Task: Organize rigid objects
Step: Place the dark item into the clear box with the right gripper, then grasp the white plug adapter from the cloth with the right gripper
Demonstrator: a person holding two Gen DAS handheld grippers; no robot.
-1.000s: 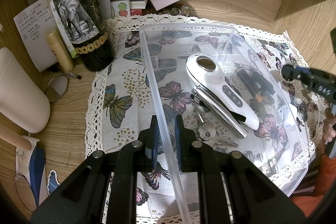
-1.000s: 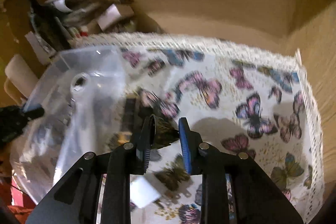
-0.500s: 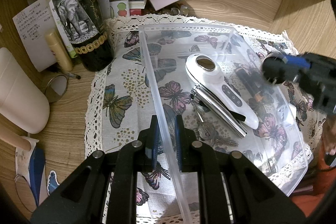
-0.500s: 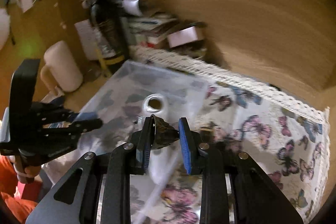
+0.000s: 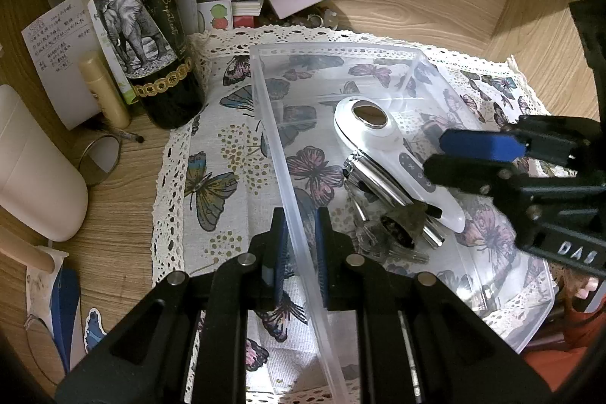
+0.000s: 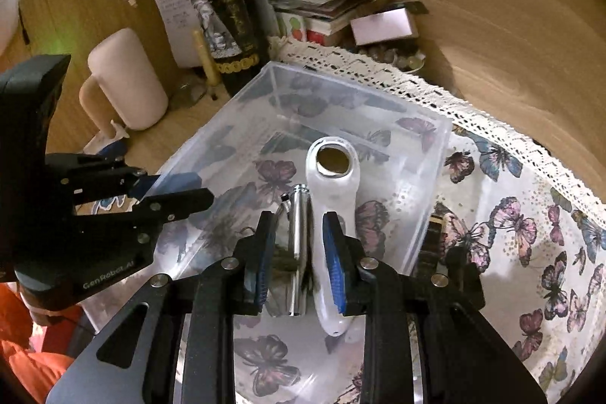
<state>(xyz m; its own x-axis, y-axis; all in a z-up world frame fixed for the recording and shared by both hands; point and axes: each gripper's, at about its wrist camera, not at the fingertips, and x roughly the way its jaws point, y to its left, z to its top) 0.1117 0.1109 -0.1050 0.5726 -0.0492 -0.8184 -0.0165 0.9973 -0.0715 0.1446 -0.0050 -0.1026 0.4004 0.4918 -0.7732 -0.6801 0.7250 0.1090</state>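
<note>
Left tongs [image 5: 297,245] pinch the near long wall of the clear plastic rectangular bin [image 5: 265,108], holding it on the butterfly-print lace-edged cloth [image 5: 212,154]

Right tongs [image 6: 296,258] hang spread over the bin interior, nothing between the pads; the small dark lumpy object [image 5: 407,220] lies free in the bin, on top of the chrome metal cylinder [image 6: 299,233]

Inside the bin: white plastic handheld device with an oval metal window [image 5: 378,135], the chrome cylinder alongside it, a bunch of keys [image 5: 382,248] toward the near end

Dark wine bottle with elephant label [image 5: 147,36] stands just outside the bin's far-left corner

Risks, as I judge them:
- bin wall is thin and flexes, left grip could slip or tip the bin if pulled
- right tongs leaving low could clip the white device or the bin rim
- shifting the bin toward the bottle could knock it over
</note>
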